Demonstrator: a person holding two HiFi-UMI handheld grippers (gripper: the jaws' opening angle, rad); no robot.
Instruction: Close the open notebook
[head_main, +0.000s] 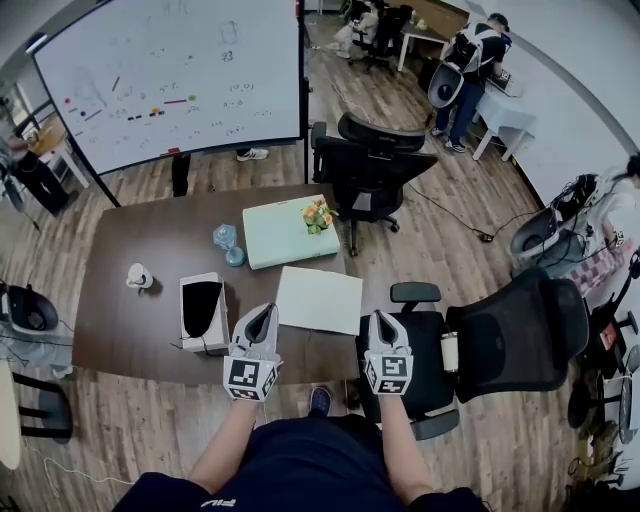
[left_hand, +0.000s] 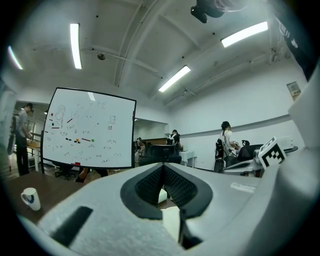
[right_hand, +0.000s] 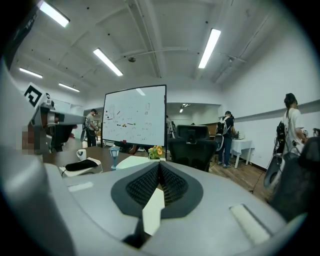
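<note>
We hold both shut on nothing: left gripper (head_main: 264, 312) at the counter's (head_main: 130, 235) near edge, right gripper (head_main: 384, 320) just off it, white notebook (head_main: 318, 300) flat between them.

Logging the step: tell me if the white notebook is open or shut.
Looks shut: the white notebook lies as one flat panel, with no centre fold or facing pages showing.

White notebook (head_main: 320, 300), lying flat on the table (head_main: 130, 330) near the edge in front of me. Plain white face up, slightly skewed.
</note>
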